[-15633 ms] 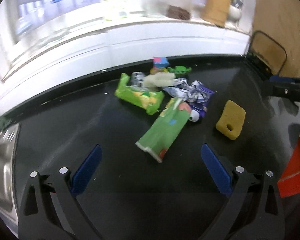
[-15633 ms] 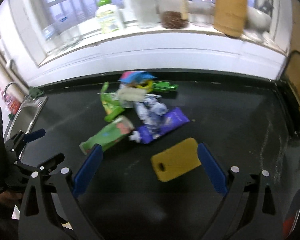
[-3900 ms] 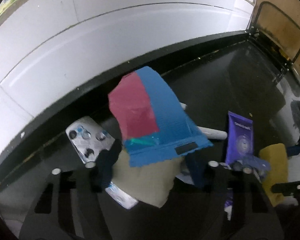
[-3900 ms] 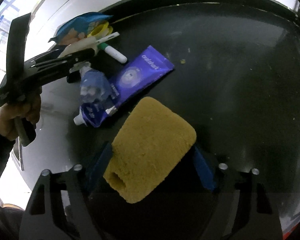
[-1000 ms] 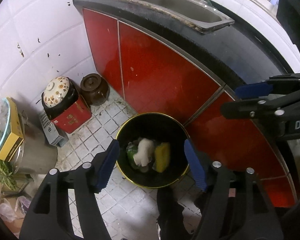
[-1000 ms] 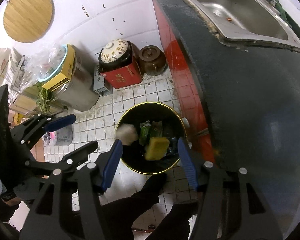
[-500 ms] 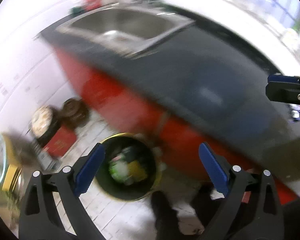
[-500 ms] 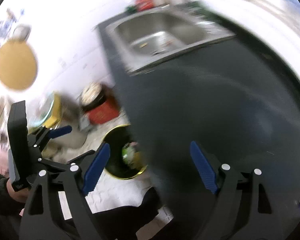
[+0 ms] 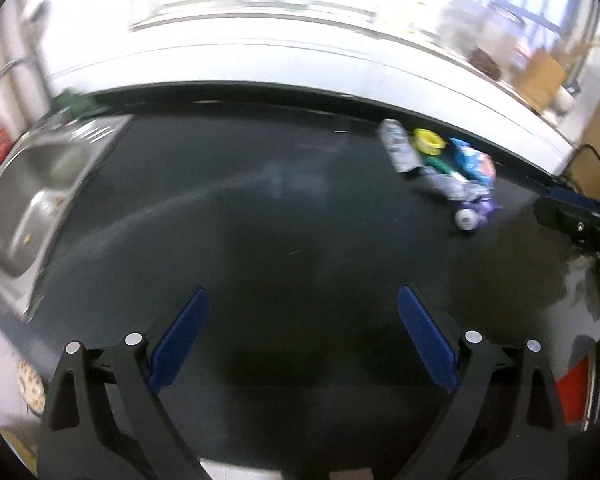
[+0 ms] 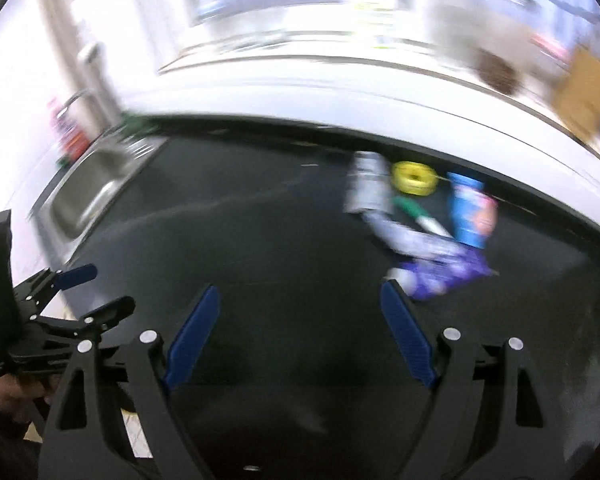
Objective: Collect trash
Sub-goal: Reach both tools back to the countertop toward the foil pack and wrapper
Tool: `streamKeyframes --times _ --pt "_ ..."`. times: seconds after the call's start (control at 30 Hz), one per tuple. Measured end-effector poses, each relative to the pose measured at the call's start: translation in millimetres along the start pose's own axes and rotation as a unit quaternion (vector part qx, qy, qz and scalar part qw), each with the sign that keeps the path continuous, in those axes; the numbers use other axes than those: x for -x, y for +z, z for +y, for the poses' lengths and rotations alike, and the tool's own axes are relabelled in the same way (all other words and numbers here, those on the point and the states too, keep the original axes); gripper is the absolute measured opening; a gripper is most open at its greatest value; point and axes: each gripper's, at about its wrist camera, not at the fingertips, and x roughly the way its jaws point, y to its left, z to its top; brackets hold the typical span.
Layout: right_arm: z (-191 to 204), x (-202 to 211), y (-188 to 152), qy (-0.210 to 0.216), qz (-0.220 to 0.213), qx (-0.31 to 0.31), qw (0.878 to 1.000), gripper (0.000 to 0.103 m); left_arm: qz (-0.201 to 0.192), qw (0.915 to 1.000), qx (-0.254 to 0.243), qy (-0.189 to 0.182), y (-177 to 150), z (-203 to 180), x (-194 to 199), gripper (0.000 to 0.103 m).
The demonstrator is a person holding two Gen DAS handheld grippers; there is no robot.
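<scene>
A small pile of trash lies at the back right of the black counter [image 9: 260, 216]: a silver blister pack [image 9: 396, 150], a yellow tape roll [image 9: 428, 145], a blue and pink packet [image 9: 474, 164], a green marker [image 10: 416, 216] and a purple tube [image 10: 440, 274]. My left gripper [image 9: 304, 340] is open and empty over the counter's front. My right gripper [image 10: 300, 334] is open and empty, with the purple tube just beyond its right finger. Both views are blurred.
A steel sink [image 9: 32, 196] is set in the counter at the left. A white tiled ledge [image 9: 300, 40] with bottles and jars runs along the back. The other gripper shows at each view's edge, the right gripper [image 9: 580, 220] and the left gripper [image 10: 40, 320].
Both grippers have swung up from the bin on the floor to face the counter and the trash pile. Both are empty and spread wider than a second ago.
</scene>
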Motion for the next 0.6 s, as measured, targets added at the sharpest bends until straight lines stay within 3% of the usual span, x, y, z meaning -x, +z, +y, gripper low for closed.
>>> streamKeyframes --times 0.23,0.43,0.6 --pt "-87.8 9.5 -12.0 -0.037 -0.004 -0.077 0.996 0.080 0.026 0.9972 -0.064 -0.028 28.6 -77.5 -37.9 0.092" --pt "-120.3 -8.0 0.5 -0.044 0.000 -0.099 0.994 0.080 0.039 0.9963 -0.070 -0.031 65.6 -104.2 -72.7 0.092" --pt "-151.3 -42.6 26.1 -0.045 0.012 -0.108 0.993 0.080 0.053 0.9959 -0.070 -0.021 106.9 -123.3 -123.5 0.092"
